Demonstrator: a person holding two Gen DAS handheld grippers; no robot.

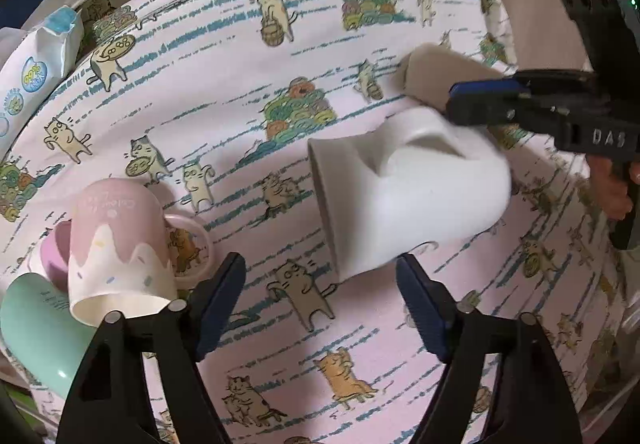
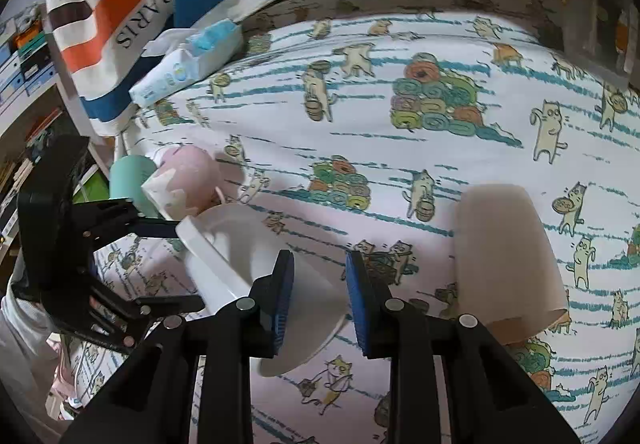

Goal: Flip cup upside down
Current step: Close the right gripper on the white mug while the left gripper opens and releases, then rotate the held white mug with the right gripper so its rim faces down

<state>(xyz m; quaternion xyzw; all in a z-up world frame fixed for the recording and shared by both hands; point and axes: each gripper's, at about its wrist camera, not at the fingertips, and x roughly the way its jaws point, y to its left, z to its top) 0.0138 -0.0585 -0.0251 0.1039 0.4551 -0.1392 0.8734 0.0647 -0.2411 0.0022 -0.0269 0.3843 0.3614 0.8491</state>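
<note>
**Cup mid-turn on its side, hold unproven**

The cup (image 1: 420, 196) lies tilted right of centre in the left view, base toward you, blurred, over the cloth (image 1: 280, 56). Your left gripper (image 1: 320, 262) is spread wide and holds nothing. Your right gripper (image 2: 320, 258) is narrowed, with the cup's (image 2: 240, 244) wall showing in the gap at lower centre, but I cannot tell whether the pads pinch it. If they don't, the cup may drop and roll on its side rather than land mouth down. Swing too wide and it may knock the beige cup (image 2: 508, 256) at right or the pink mug (image 1: 120, 244) at lower left. The handle may also snag a finger.
</note>
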